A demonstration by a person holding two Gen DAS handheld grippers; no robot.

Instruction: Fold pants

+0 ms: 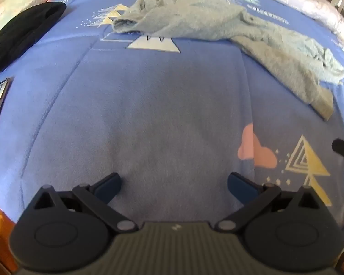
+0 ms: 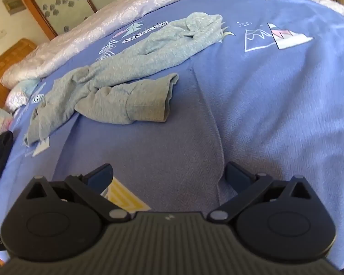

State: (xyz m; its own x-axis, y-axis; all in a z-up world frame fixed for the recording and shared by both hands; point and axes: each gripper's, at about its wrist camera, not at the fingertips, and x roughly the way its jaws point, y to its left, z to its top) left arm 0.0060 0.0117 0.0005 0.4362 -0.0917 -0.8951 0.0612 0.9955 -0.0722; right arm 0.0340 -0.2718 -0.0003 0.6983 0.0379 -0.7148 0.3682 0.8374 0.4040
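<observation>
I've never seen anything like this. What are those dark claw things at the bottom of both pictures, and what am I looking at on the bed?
Those claws are hand-held grippers, one in each of a person's hands, with a wide-angle camera on each looking along its two fingers. One picture comes from the left gripper, the other from the right gripper. Both stand wide open and hold nothing. Below them is a blue bedspread printed with triangles and clouds. On it lie crumpled grey pants, seen from the other side too, not yet folded and untouched. A black garment lies off to the side, apart from the pants.
</observation>
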